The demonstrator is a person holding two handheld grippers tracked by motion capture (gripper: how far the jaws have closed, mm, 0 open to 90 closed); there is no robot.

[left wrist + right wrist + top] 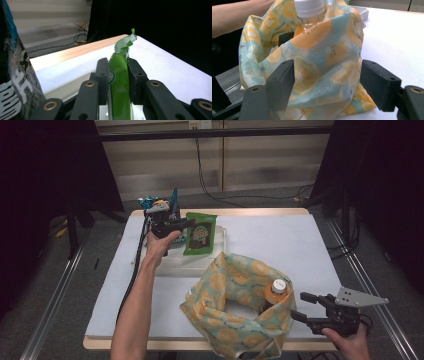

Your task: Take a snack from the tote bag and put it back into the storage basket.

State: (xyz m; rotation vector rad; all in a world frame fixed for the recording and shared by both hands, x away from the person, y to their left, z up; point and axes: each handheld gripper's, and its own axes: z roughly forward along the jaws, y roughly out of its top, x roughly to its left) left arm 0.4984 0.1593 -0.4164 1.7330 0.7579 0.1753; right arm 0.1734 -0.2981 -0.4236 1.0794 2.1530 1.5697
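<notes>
The left gripper (119, 75) has its jaws clenched on a green snack packet (120, 82), one black pad pressed to each flat side, so the packet stands on edge between them with its crimped top (125, 43) sticking out past the tips. In the high view this gripper (172, 226) sits at the far left part of the surface (280, 235), over a shallow white tray (220, 242), with the green packet (200, 233) held upright above the tray. Just to the left of it stands a dark bag with blue and white print (170, 205), which also rises close at the left edge of the left gripper view (15, 82).

The right gripper (305, 306) has its jaws released and wide apart, grasping nothing. They stand on either side of the near right flank of a cloth bag printed with orange slices (322, 65), close to the fabric but not pressing it. A bottle with a white cap (309, 7) stands inside the bag, its neck poking out of the mouth. The bag (235, 295) rests at the near edge of the surface, well apart from the tray.
</notes>
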